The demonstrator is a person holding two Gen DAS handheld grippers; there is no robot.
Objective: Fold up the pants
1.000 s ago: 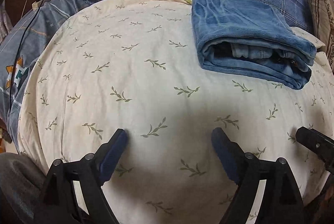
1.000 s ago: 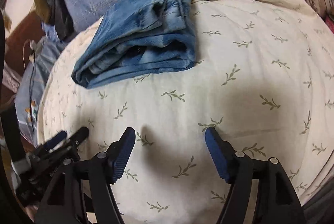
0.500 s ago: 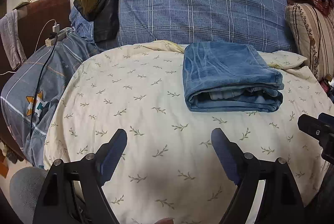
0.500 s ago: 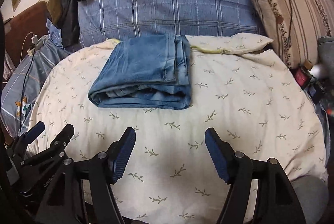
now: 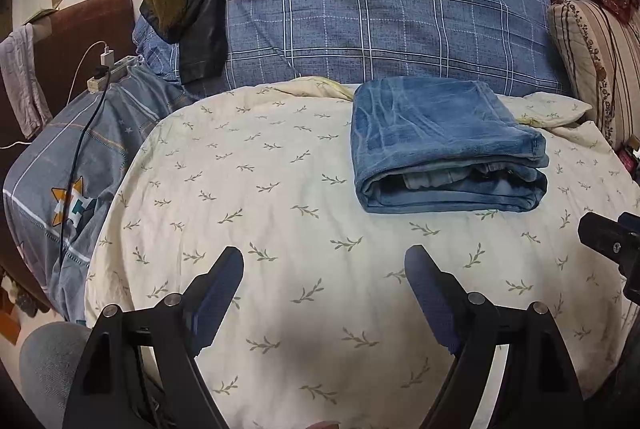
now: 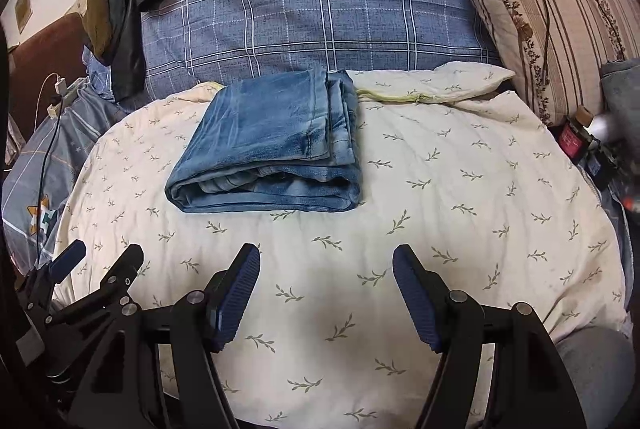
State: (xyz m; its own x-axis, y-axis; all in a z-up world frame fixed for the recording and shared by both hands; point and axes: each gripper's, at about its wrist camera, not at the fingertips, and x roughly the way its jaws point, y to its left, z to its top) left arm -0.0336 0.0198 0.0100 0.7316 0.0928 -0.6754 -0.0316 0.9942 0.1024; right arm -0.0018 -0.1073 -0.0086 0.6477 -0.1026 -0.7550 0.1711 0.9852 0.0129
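The blue denim pants (image 5: 444, 145) lie folded in a compact rectangle on the cream leaf-print quilt (image 5: 280, 209), towards its far side; they also show in the right wrist view (image 6: 272, 149). My left gripper (image 5: 324, 265) is open and empty, held above the quilt's near part, well short of the pants. My right gripper (image 6: 326, 261) is open and empty, also back from the pants. The right gripper's tip shows at the left view's right edge (image 5: 612, 241); the left gripper shows at the lower left of the right wrist view (image 6: 96, 269).
A large blue plaid pillow (image 5: 400, 13) stands behind the quilt with a dark jacket (image 5: 192, 1) draped on it. A striped cushion (image 6: 560, 29) is at the right. A power strip with cables (image 5: 106, 73) lies at the left on grey-blue bedding (image 5: 60, 165).
Both grippers have pulled back and up from the quilt, so the pants look smaller and farther, and the pillow and the room have come into view. The pants have not moved.
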